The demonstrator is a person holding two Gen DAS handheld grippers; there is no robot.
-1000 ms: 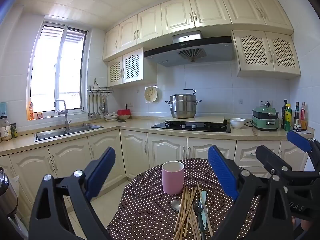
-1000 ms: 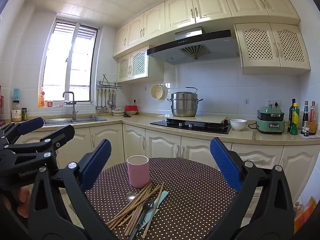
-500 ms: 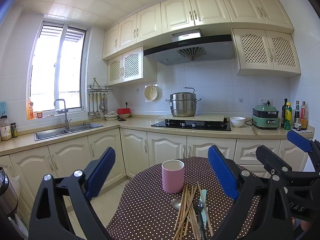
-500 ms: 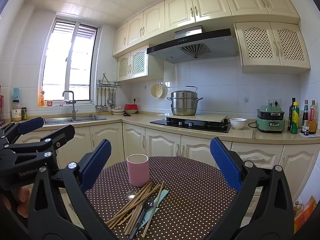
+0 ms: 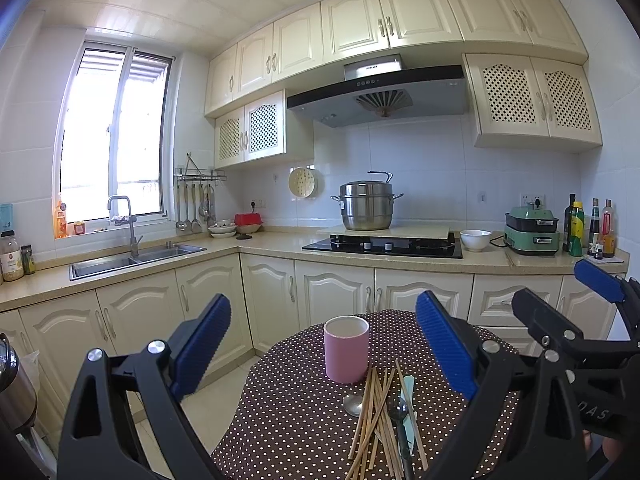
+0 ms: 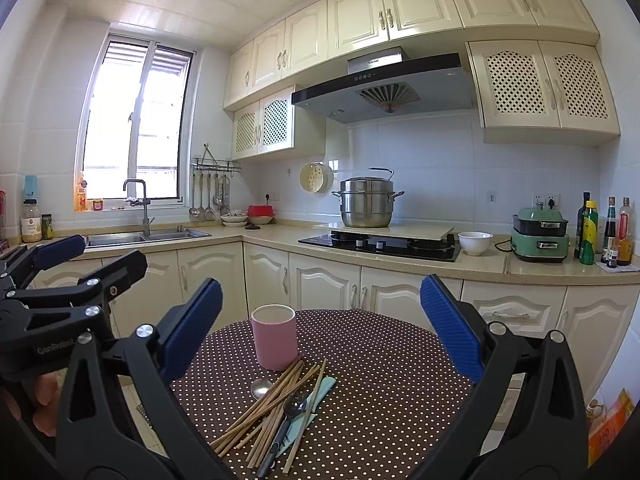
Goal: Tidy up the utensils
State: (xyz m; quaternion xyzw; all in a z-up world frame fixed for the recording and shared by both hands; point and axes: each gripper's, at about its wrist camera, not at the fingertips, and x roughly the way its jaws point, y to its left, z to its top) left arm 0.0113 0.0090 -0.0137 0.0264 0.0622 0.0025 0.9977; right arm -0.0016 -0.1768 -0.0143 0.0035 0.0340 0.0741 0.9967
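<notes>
Both jaws gaping wide on my left gripper and right gripper, nothing grabbed. Pink cup stands on the table ahead between them, chopsticks piled just in front of it.

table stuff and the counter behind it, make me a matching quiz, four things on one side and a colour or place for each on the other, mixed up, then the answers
Things:
1. cup
2. chopsticks
3. steel pot
4. white bowl

Descriptions:
A. on the stove at the back
B. pink, standing upright on the dotted table
C. on the counter right of the stove
D. lying in a loose pile in front of the cup

Pairs: 1-B, 2-D, 3-A, 4-C
</notes>
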